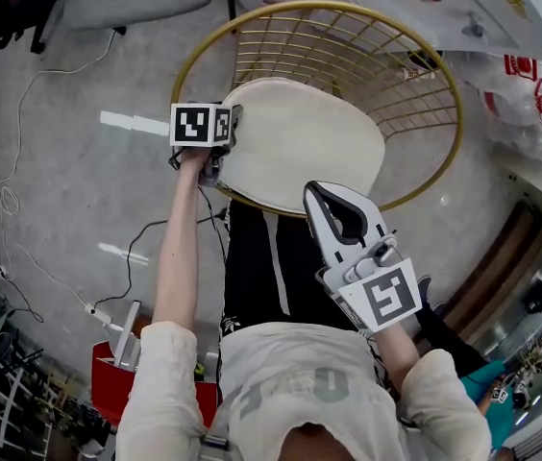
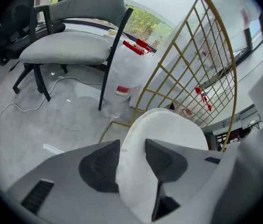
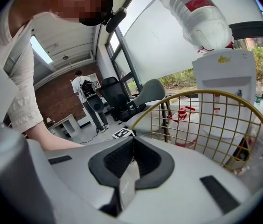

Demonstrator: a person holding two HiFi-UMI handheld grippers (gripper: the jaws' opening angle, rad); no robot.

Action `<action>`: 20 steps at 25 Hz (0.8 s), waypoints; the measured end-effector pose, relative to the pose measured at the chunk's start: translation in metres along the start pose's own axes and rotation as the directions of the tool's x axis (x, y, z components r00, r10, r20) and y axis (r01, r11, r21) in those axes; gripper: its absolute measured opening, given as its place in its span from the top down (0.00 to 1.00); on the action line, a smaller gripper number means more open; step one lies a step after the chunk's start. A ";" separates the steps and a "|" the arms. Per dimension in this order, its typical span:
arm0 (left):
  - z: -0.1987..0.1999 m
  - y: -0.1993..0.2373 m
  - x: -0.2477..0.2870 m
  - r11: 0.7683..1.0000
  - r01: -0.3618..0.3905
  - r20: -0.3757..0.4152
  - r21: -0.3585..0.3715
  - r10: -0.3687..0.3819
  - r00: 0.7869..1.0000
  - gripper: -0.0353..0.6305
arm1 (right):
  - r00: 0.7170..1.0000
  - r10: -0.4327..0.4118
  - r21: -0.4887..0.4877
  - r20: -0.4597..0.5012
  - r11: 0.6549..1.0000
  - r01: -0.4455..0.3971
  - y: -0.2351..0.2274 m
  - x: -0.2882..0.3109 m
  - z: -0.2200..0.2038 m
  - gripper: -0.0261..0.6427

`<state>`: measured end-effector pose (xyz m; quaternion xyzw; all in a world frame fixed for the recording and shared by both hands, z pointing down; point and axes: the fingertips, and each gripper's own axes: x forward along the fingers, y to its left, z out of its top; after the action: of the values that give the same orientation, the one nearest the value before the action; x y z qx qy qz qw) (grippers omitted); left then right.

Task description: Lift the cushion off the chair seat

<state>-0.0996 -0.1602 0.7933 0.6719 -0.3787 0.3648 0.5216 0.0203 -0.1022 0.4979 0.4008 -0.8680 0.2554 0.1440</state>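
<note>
Overhead, looking down w/ the head cam at a person's arms and a round chair (image 1: pixel 348 56) of gold wire on a grey concrete floor.

Far left: a thin white cable (image 1: pixel 21 113) loops over the floor. In the left gripper view a grey office chair (image 2: pixel 71 48) stands behind, well apart.

Left-centre: the left arm is stretched out. The left gripper (image 1: pixel 225 140) is clamped on the left edge of the cushion (image 1: pixel 300 142); its own view shows white fabric pinched between both dark pads.

Centre: the cushion is white and roughly oval, lying inside the chair bowl over the seat, w/ the wire back rising behind it. Can't tell if the pinched edge is raised off the seat yet.

Right: the right gripper (image 1: pixel 319 198) is held near the person's body, just in front of the chair's front rim and not touching the cushion. Its jaws are pressed together w/ nothing between them. Beyond it, in the right gripper view, a water dispenser (image 3: pixel 222 83) w/ a bottle on top.

Progress, as a judgement: grasp made, approx. halfway. The lift itself looks not yet done, since most of the cushion sits in the chair. Left to do: raise it clear of the rim.
</note>
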 end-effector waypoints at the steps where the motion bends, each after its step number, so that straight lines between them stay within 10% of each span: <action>1: 0.000 0.000 -0.001 1.000 -0.008 0.000 0.005 0.008 1.000 0.68 | 1.000 0.001 -0.005 0.003 1.000 -0.001 0.002 0.001 0.002 0.94; 9: -0.001 -0.014 -0.030 0.992 -0.110 0.054 0.067 0.106 0.993 0.83 | 1.000 0.001 0.017 0.024 1.000 -0.001 0.017 -0.005 0.025 0.94; 20: 0.015 -0.115 -0.137 0.979 -0.088 0.247 0.184 0.041 0.968 0.88 | 0.994 -0.072 -0.056 0.087 0.995 0.077 0.034 -0.051 0.094 0.94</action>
<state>-0.0566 -0.1376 0.6205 0.7462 -0.4239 0.3320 0.3915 0.0223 -0.1047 0.3854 0.4390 -0.8649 0.2069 0.1281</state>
